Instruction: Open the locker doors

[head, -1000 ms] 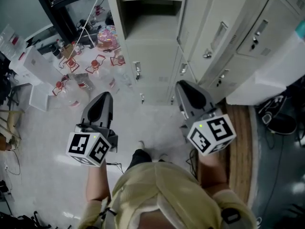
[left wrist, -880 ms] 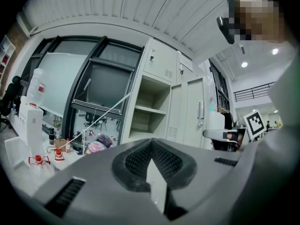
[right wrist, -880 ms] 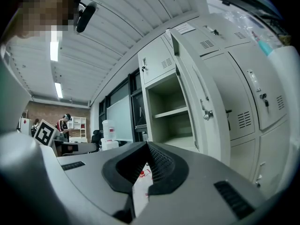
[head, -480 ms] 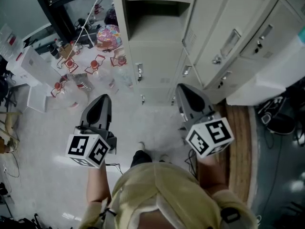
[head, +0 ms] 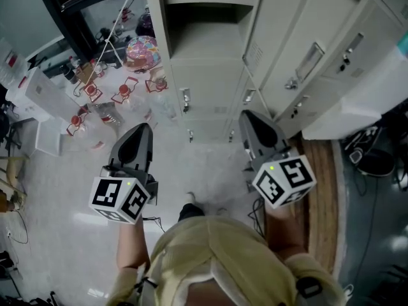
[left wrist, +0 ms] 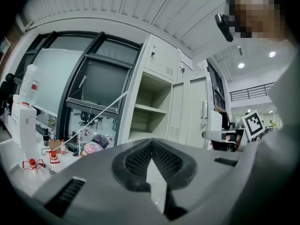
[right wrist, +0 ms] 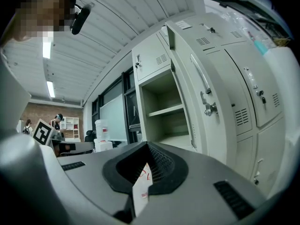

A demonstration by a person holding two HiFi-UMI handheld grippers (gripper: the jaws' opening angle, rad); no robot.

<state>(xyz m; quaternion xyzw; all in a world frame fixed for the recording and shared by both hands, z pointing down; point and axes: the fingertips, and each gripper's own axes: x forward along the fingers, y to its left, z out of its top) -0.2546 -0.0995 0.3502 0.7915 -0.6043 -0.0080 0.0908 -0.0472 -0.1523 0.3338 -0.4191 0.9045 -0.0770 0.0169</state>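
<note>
A bank of pale grey lockers [head: 210, 62] fills the top of the head view. One upper compartment [head: 197, 18] stands open, its shelf bare, and its door [head: 287, 37] is swung out to the right. The right gripper view shows that compartment [right wrist: 166, 111] and the door's handle [right wrist: 208, 108]. Lower doors with latches [head: 185, 99] are closed. My left gripper [head: 141, 132] hangs short of the lockers, shut on nothing [left wrist: 152, 156]. My right gripper [head: 250, 116] points at the lower doors, shut and empty [right wrist: 145, 165]. Neither touches a door.
Left of the lockers are red-capped bottles [head: 95, 94], a colourful bag [head: 141, 48] and a white box [head: 44, 88]. A wooden strip [head: 322, 190] and dark cables [head: 376, 164] lie on the right. The person's feet [head: 191, 203] stand between the grippers.
The head view has shifted slightly, so the lockers sit a little differently. Both grippers stay at about the same place in front of the lockers.
</note>
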